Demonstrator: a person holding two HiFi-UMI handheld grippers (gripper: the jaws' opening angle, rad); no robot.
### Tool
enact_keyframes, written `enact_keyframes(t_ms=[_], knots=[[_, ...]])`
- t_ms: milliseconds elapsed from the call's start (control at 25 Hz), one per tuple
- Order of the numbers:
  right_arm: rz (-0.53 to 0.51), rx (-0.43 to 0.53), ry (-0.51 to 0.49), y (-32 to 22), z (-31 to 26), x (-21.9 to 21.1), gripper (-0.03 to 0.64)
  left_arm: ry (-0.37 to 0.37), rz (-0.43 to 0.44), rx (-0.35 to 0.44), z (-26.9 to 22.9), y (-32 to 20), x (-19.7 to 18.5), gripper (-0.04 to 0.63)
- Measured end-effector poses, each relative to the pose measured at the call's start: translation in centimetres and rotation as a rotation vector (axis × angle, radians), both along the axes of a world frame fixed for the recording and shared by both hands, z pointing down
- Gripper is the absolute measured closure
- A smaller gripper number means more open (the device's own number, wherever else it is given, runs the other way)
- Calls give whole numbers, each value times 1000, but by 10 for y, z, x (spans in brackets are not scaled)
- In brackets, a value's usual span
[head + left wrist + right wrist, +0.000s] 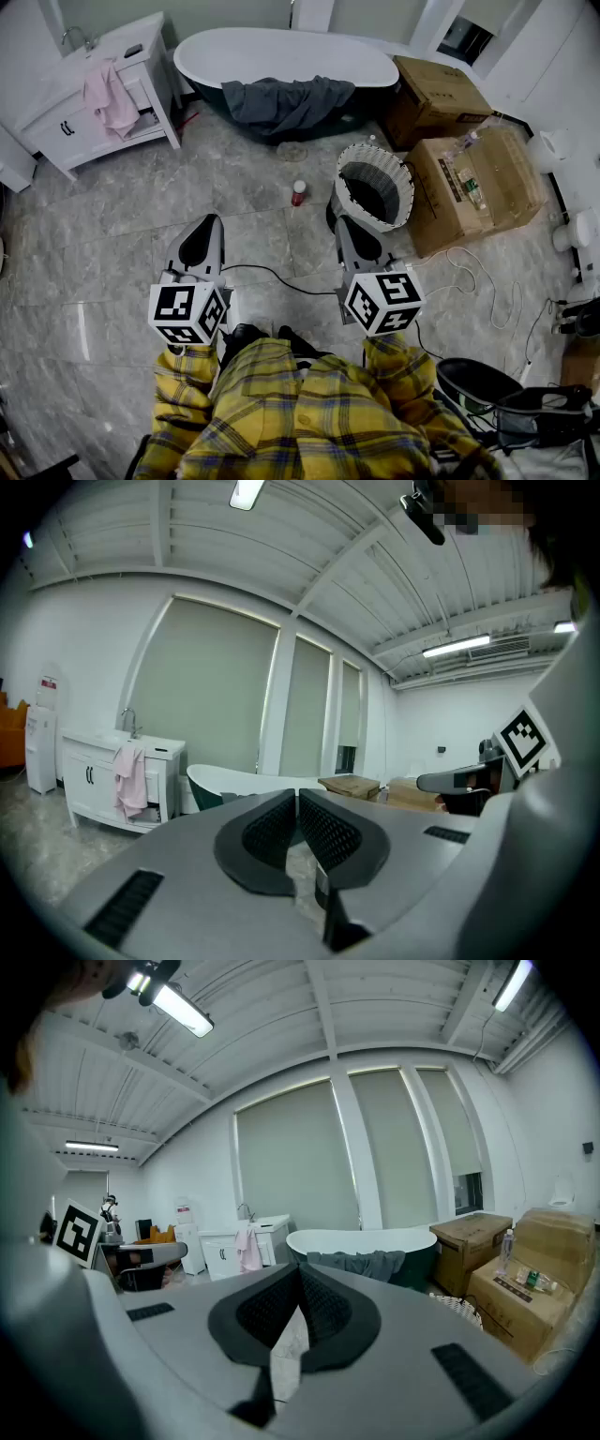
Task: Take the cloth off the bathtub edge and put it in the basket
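Observation:
A dark grey cloth (286, 101) hangs over the near rim of the white bathtub (281, 53) at the far middle; the right gripper view shows the cloth (361, 1264) too. A white woven basket (373, 187) with a dark inside stands on the floor to the right, in front of the tub. My left gripper (208, 221) and right gripper (340, 223) are held side by side low in the head view, well short of the tub. Both are shut with nothing between the pads. The right one sits just left of the basket.
Two cardboard boxes (473, 183) stand right of the basket. A white vanity (94, 89) with a pink towel (110, 97) is at the far left. A small red-and-white can (298, 193) stands on the marble floor near the basket. Cables (469, 272) trail at the right.

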State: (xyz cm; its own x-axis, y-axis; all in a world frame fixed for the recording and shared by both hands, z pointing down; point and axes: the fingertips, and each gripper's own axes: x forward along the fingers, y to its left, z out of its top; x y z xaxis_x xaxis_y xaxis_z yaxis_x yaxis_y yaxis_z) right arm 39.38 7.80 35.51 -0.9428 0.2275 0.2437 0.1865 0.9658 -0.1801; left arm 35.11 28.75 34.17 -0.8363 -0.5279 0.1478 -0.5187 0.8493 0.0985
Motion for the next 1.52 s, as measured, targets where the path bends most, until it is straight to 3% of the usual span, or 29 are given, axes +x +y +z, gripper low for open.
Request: enact_keyframes(t_ms=[440,1160,1520], knots=[[45,-20,12,-7,4,-16,592,10,-7,9,0,8,-22,571],[53,-36,56,37,31,-63,592,26,-8,20,18,50,-66,571],[39,-61,49,30,41,-123,591,15,-13,-17,23,37,-115,571]])
